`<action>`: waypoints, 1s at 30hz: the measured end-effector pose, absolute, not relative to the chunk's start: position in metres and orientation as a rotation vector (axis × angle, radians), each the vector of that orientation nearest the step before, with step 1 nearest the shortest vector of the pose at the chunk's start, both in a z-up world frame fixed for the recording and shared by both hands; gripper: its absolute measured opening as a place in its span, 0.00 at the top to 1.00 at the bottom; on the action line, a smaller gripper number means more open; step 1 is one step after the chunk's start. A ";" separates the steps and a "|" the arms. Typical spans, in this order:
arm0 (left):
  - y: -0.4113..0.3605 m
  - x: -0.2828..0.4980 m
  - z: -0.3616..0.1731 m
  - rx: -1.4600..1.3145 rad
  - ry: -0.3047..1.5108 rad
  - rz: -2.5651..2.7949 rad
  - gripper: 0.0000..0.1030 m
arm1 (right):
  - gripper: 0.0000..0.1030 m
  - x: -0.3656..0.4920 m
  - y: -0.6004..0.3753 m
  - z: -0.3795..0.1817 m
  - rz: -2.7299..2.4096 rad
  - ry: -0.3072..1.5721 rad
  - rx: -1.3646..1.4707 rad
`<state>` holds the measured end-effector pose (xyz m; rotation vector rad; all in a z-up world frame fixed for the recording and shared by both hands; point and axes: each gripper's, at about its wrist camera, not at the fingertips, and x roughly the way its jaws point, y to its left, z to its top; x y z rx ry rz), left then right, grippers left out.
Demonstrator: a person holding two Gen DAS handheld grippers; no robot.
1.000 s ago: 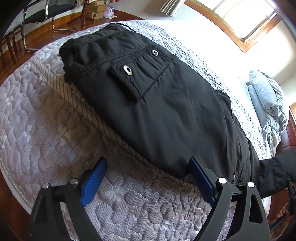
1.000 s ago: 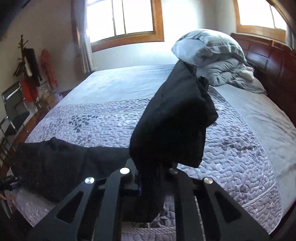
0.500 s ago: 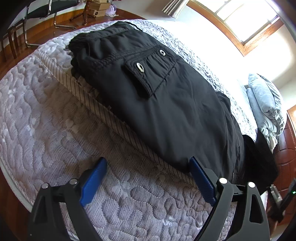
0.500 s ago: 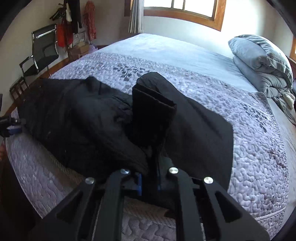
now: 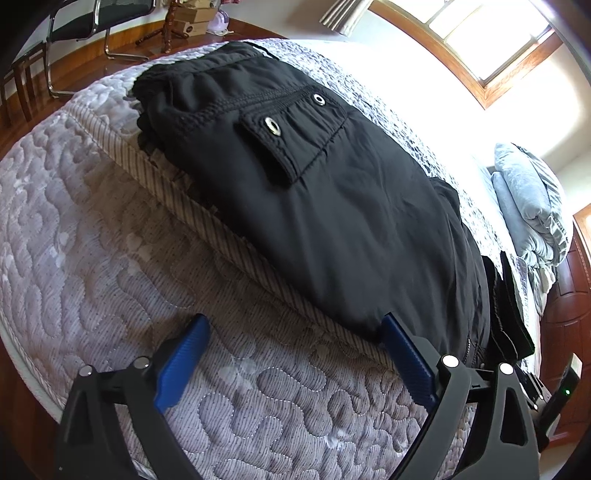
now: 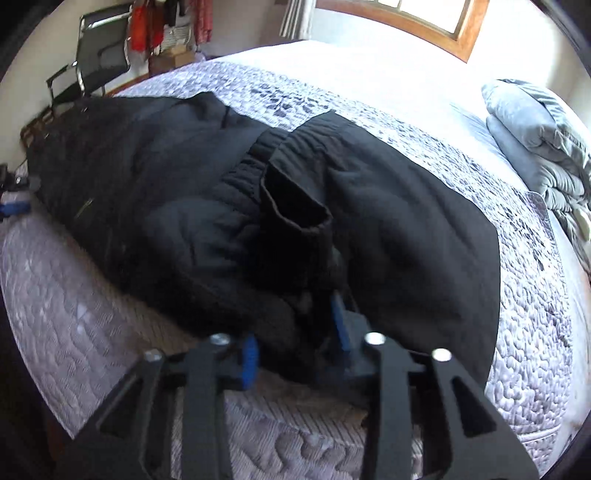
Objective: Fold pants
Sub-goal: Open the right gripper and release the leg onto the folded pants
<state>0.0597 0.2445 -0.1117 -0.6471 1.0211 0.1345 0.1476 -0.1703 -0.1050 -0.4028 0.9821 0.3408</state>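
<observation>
While right gripper (image 6: 295, 332) fingers part around black pants (image 5: 332, 206), left gripper (image 5: 291, 354) spread, empty.

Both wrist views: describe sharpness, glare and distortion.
Left wrist view: sharp, pants crisp, window blown out, strong fisheye bending of the bed. Right wrist view: motion-blurred, pants a near-featureless black, window overexposed.

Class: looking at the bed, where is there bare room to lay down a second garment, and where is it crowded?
Free: bare quilt between the black pants and the window wall. Crowded: the bed's near edge, where the pants lie, and the headboard end, with piled grey bedding.
</observation>
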 end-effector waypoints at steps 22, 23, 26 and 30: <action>0.247 0.055 -0.115 -0.679 1.015 0.121 0.07 | 0.86 0.166 -0.185 -0.086 0.428 1.013 -0.071; 0.247 0.055 -0.116 -0.681 1.014 0.120 0.07 | 0.88 0.165 -0.191 -0.084 0.435 1.011 -0.041; 0.247 0.056 -0.117 -0.680 1.010 0.118 0.06 | 0.89 0.155 -0.197 -0.067 0.471 0.980 -0.009; 0.245 0.058 -0.117 -0.674 1.013 0.122 0.05 | 0.89 0.144 -0.189 -0.046 0.516 0.949 -0.035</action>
